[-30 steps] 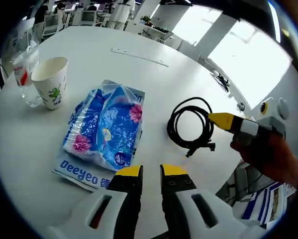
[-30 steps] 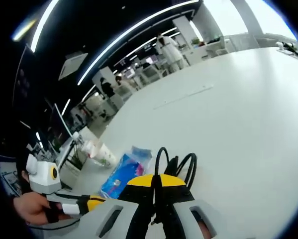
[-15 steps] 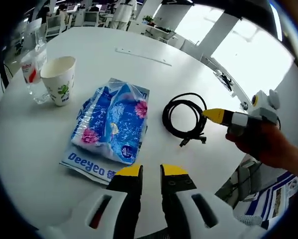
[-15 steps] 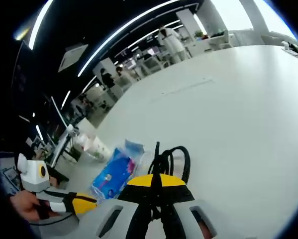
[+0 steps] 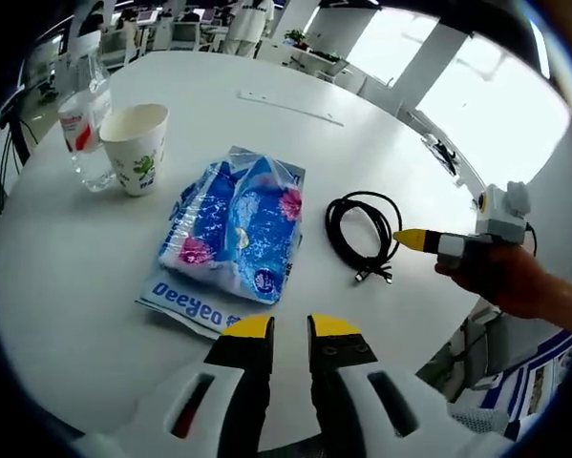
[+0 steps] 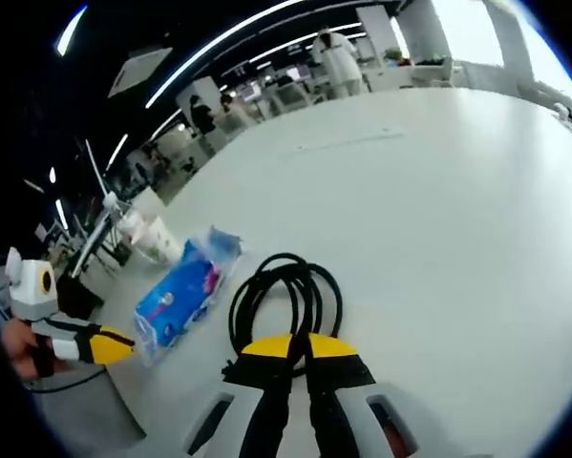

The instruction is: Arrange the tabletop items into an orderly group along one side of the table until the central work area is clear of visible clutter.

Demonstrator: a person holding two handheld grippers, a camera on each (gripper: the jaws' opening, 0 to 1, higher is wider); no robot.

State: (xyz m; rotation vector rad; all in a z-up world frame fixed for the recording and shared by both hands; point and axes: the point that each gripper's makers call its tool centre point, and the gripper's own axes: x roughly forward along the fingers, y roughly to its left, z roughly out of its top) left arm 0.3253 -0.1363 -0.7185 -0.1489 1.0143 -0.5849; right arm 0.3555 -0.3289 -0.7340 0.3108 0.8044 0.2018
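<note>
My right claw [image 6: 301, 342], jaws pressed together and holding nothing, sits just behind the coiled black cable [image 6: 284, 298] on the white surface [image 6: 438, 191]. My left claw [image 5: 290, 328] is closed near the blue tissue pack [image 5: 238, 226]. I'd open wide and pinch several loops together.

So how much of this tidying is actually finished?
Little looks finished. The paper cup and water bottle stand together near one edge, but the blue tissue pack and coiled black cable lie mid-table. The right gripper sits beside the cable, jaws together and seemingly empty. The left gripper is shut and empty too. Left: moving the pack and cable over beside the cup.
</note>
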